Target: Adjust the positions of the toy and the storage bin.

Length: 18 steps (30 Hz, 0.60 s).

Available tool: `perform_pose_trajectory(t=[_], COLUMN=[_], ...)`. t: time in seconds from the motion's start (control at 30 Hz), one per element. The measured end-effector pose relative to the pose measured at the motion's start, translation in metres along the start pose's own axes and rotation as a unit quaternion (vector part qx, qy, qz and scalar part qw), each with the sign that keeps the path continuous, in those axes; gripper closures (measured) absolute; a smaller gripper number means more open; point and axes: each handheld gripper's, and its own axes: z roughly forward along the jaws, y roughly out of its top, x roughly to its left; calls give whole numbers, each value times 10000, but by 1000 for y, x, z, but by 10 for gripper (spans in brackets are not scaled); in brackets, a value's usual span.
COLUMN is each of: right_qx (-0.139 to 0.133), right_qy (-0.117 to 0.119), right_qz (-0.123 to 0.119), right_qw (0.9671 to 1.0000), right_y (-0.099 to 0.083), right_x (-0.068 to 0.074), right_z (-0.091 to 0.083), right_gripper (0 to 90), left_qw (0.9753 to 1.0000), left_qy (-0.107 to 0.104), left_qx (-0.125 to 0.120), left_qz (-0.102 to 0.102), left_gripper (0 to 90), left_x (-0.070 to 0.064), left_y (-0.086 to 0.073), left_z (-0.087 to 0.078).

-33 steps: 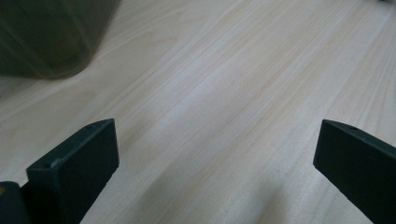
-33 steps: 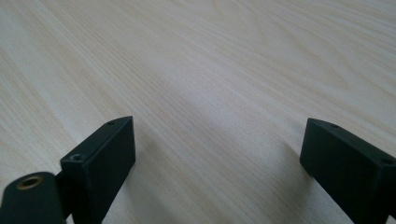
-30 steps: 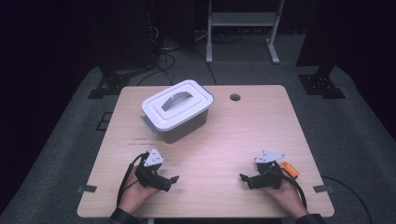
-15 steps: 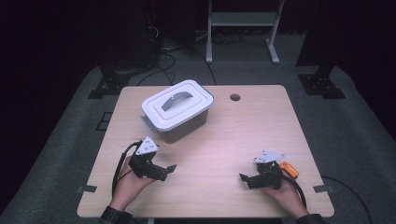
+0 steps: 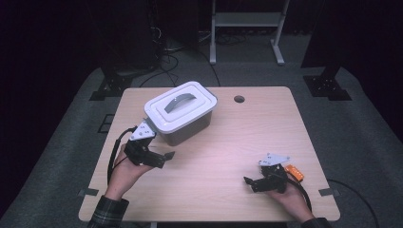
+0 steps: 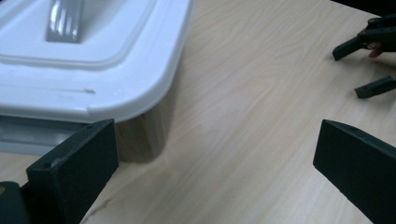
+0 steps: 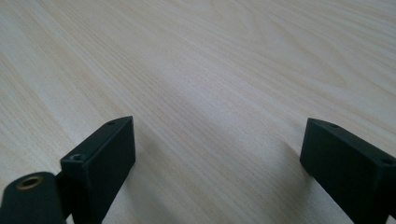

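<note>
The left gripper, jaws wide, is near the white box, probably reaching for its lid; the right gripper, wide too, rests near the table's right edge.

Lidded box on table, behind left tongs; right tongs well apart

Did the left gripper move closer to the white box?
Yes. The left gripper has moved up the table toward the white box, now right beside its near corner, jaws open.
</note>
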Motion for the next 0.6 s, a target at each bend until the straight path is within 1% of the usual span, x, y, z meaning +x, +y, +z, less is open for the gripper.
perform_pose_trajectory(t=[0.1, 0.23, 0.3, 0.47, 0.6], right_qx=[0, 3, 3, -1, -9], right_qy=[-2, 1, 0, -1, -4], right_qz=[4, 2, 3, 11, -1], right_qw=[10000, 10000, 10000, 10000, 10000], right_y=[0, 0, 0, 0, 0], right_x=[0, 0, 0, 0, 0], right_z=[0, 0, 0, 0, 0], right_gripper=[93, 93, 93, 93, 93], left_qw=[10000, 9999, 9999, 9999, 9998], left_qy=[45, 49, 41, 110, 179], left_qx=[-53, -109, -100, -66, -11], left_qz=[13, 8, 4, 74, 97], left_gripper=[0, 0, 0, 0, 0], left_x=[7, 17, 21, 32, 43], left_y=[8, 17, 21, 31, 39], left_z=[-1, -1, 0, 3, 8])
